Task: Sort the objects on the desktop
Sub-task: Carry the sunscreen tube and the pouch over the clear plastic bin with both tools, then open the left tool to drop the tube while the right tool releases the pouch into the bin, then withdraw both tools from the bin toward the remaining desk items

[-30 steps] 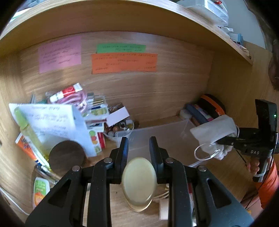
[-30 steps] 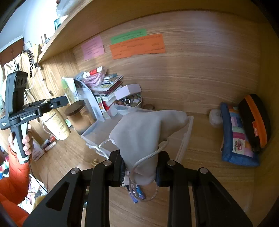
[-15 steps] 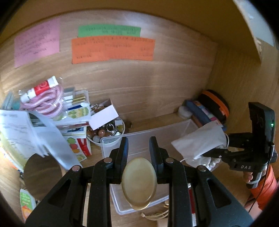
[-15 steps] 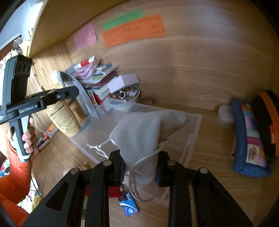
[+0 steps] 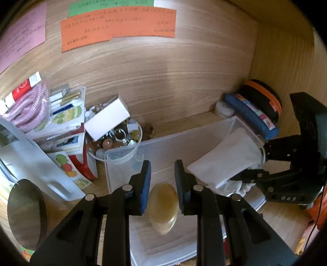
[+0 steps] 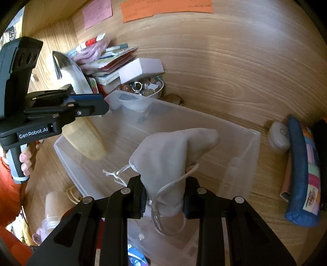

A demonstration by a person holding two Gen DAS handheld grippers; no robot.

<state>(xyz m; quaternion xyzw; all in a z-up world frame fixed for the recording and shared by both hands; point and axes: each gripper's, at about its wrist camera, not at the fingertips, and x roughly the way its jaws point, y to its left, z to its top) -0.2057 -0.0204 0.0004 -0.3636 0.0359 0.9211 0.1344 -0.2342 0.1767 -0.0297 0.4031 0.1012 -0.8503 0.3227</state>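
We are gripping a yellowish oval bar (image 5: 163, 206), perhaps soap, in the left tool (image 5: 162, 182); the right tool (image 6: 163, 196) is clamping a drawstring pouch (image 6: 171, 161), its neck hidden, over the clear bin (image 6: 243, 147).

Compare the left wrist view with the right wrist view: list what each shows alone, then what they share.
Left wrist only: the green note above the orange one, and the round dark lid at lower left.

Right wrist only: the hand on the left gripper's handle, and a pink-capped jar at lower left.

Both: the clear bin, the amber oval held in the left gripper, the grey pouch held in the right gripper, and the bead bowl.
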